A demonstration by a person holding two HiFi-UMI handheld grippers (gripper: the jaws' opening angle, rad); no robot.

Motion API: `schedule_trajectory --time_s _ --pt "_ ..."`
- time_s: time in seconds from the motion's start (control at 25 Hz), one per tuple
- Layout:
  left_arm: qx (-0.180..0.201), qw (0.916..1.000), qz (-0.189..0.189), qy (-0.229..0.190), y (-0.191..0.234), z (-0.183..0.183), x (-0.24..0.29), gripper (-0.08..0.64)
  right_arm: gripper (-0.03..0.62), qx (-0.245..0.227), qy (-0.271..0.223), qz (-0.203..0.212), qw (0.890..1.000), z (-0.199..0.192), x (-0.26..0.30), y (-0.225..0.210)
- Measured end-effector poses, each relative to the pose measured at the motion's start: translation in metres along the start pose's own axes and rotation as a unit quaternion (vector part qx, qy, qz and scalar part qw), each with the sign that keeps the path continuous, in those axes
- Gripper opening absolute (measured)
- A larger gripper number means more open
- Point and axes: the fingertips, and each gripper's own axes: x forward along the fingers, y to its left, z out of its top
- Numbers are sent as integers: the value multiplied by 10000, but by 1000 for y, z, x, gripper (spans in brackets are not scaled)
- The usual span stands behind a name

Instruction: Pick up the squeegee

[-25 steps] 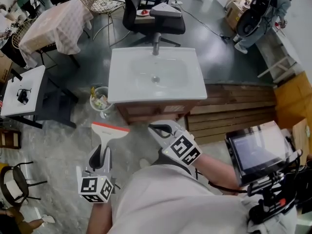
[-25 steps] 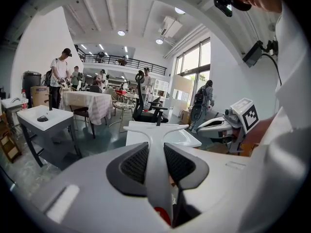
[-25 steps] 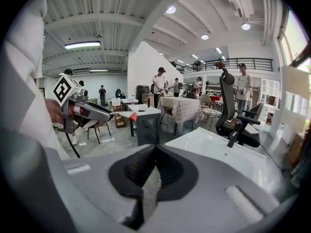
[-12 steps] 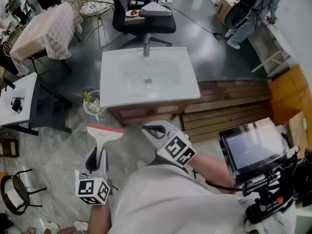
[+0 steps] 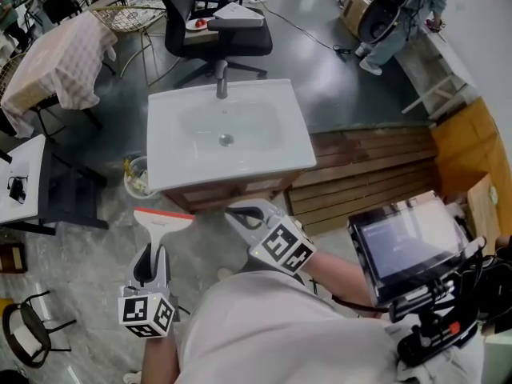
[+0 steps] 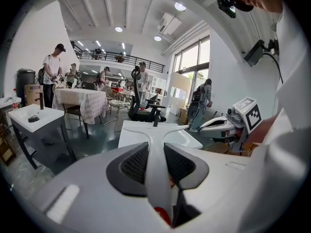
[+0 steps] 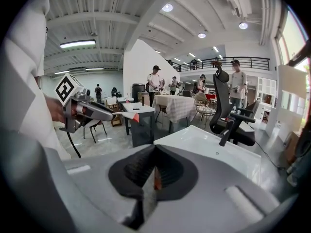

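Squeegee [image 5: 164, 224] clamped in left tongs [image 5: 152, 254], blade near front edge of sink [image 5: 186, 165]; right tongs [image 5: 240, 214] pressed together, empty

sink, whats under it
A wooden cabinet shows just under the front edge of the sink. The sink top covers the rest of it, so any pipes or contents cannot be seen.

The white sink counter [image 5: 172, 162] fills the frame's centre, its faucet [image 5: 221, 77] upright at the far rim, and bars the way ahead of the left gripper [image 5: 152, 253] and right gripper [image 5: 238, 213]. A bin [image 5: 138, 176] stands just beside its left corner. Bare floor [image 5: 84, 250] lies open at lower left; wooden slats [image 5: 368, 170] cover the right, a screen [image 5: 404, 242] lower right.
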Motion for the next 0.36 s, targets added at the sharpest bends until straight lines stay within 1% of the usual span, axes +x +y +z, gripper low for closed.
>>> schedule_trajectory --time_s 0.36 --pt "-22 9999 45 98 4 16 59 106 3 37 33 6 10000 0 14 -56"
